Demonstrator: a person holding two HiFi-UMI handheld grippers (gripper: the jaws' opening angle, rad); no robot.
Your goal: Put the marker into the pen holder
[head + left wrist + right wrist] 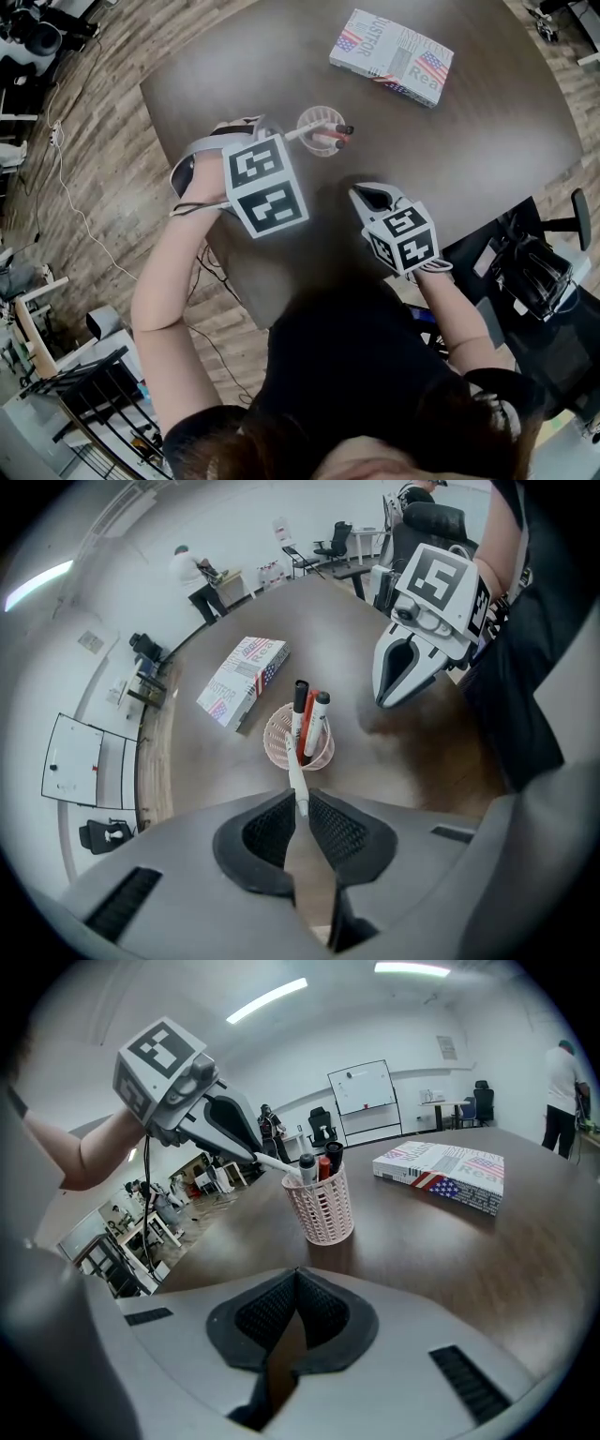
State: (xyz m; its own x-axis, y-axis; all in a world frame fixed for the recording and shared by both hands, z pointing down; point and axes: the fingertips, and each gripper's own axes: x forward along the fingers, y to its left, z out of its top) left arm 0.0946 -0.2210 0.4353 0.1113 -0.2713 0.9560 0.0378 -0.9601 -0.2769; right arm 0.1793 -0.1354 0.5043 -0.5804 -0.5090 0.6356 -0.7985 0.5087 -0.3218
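A pink mesh pen holder [322,144] stands on the dark round table [487,122] with a black-capped and a red marker upright in it. A slim white marker [297,782] slants from my left gripper [300,810] into the holder [277,741]. The jaws pinch its near end while its far end is inside the rim. In the right gripper view the same marker [273,1162] runs from the left gripper [246,1150] down into the holder [324,1211]. My right gripper [294,1275] is shut and holds nothing. It hovers just right of the holder [362,196].
A book with a flag cover [392,56] lies flat on the table beyond the holder. An office chair [536,269] stands off the table's right edge. A person [198,576] stands far off across the room. Wood floor surrounds the table.
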